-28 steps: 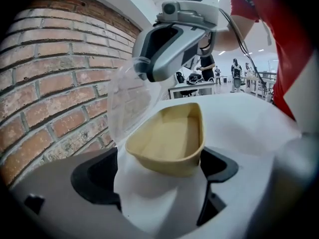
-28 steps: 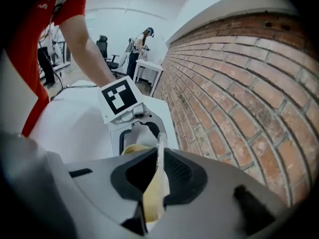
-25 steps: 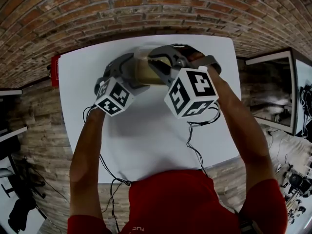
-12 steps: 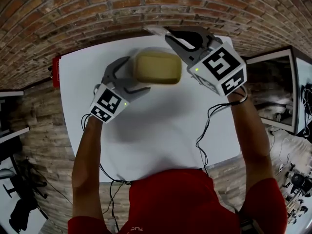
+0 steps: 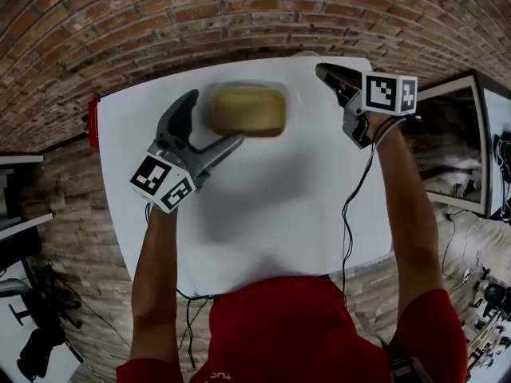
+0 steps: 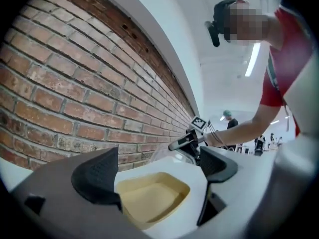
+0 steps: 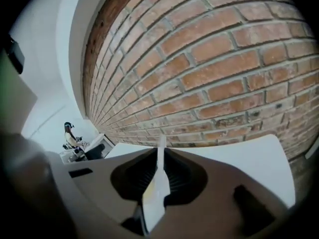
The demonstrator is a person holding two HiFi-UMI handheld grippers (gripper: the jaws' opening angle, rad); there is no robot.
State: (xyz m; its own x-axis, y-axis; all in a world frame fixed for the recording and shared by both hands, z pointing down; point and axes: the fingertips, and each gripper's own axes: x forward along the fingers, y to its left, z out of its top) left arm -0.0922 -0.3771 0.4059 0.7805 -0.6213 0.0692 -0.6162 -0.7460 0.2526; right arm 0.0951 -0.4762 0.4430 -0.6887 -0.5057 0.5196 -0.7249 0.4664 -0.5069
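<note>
A tan, open-topped container (image 5: 247,110) sits on the white table (image 5: 263,214) near the brick wall. My left gripper (image 5: 212,120) is open, and its jaws reach round the container's left end. In the left gripper view the container (image 6: 149,200) lies between the two black pads (image 6: 94,176) without being squeezed. My right gripper (image 5: 321,69) is held off to the container's right, apart from it. It is shut on the edge of a thin clear plastic lid (image 7: 157,193). The left gripper view shows that lid (image 6: 167,156) hanging from the right gripper (image 6: 192,142).
A brick wall (image 5: 200,14) runs along the table's far edge. A red object (image 5: 93,122) is fixed at the table's left edge. Cables (image 5: 347,206) trail from both grippers across the table toward the person. People and desks stand far off in the room.
My right gripper has lifted the clear lid off the container and swung away to the right. My left gripper has drawn back a little; the container now stands uncovered.
</note>
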